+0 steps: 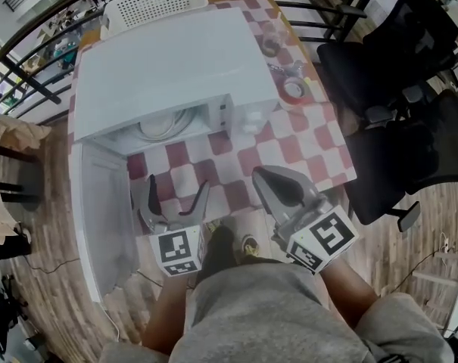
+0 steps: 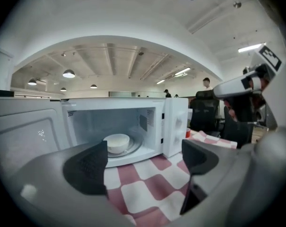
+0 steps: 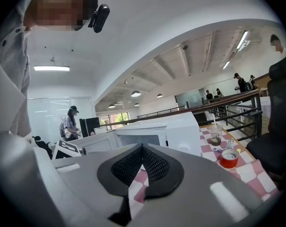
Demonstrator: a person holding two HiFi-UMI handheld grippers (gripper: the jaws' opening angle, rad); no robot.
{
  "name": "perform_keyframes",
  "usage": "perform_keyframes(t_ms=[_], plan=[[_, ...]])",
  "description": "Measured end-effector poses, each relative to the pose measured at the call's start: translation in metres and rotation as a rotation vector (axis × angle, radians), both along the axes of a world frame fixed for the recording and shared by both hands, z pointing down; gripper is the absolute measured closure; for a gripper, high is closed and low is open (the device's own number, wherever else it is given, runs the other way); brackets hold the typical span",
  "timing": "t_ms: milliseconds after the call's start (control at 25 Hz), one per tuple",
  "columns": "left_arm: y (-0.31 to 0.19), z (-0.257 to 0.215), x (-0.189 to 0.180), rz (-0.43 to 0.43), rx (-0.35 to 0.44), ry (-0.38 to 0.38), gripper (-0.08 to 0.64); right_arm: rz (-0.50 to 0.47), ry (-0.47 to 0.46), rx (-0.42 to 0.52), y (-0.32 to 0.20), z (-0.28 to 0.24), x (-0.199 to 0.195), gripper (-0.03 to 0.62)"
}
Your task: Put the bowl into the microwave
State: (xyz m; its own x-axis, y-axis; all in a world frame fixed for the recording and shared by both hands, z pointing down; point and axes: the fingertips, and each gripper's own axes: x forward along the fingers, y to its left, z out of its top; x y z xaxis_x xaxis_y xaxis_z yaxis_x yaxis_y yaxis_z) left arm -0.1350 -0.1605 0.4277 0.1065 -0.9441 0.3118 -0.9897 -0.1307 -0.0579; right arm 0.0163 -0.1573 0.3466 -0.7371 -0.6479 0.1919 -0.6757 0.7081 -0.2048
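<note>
A white bowl [image 2: 117, 143] sits on the turntable inside the white microwave [image 1: 176, 66], seen as a pale rim [image 1: 164, 125] in the head view. The microwave door [image 1: 100, 210] hangs wide open to the left. My left gripper [image 1: 178, 195] is out in front of the oven mouth, above the checkered cloth, jaws wide apart and empty [image 2: 145, 167]. My right gripper [image 1: 260, 177] hovers to the right of it, jaws pressed together with nothing between them [image 3: 142, 167].
A red-and-white checkered cloth [image 1: 304, 138] covers the table. Right of the microwave stand a red cup [image 1: 293, 91], a small bottle [image 3: 230, 143] and a plastic drink cup [image 1: 271, 42]. A white basket [image 1: 154, 2] sits behind. Black office chairs [image 1: 399, 89] crowd the right side; railings run behind.
</note>
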Motion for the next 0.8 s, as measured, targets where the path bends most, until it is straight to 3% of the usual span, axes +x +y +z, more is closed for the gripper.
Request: perform_keyframes(t_ms=[320, 800], plan=[[0.060, -0.044, 0.048, 0.048, 0.101, 0.002, 0.180, -0.002, -0.030, 0.029, 0.042, -0.013, 0.036, 0.592], [0.133, -0.076, 0.085, 0.055, 0.156, 0.039, 0.377, -0.035, -0.049, 0.078, 0.095, -0.031, 0.066, 0.592]])
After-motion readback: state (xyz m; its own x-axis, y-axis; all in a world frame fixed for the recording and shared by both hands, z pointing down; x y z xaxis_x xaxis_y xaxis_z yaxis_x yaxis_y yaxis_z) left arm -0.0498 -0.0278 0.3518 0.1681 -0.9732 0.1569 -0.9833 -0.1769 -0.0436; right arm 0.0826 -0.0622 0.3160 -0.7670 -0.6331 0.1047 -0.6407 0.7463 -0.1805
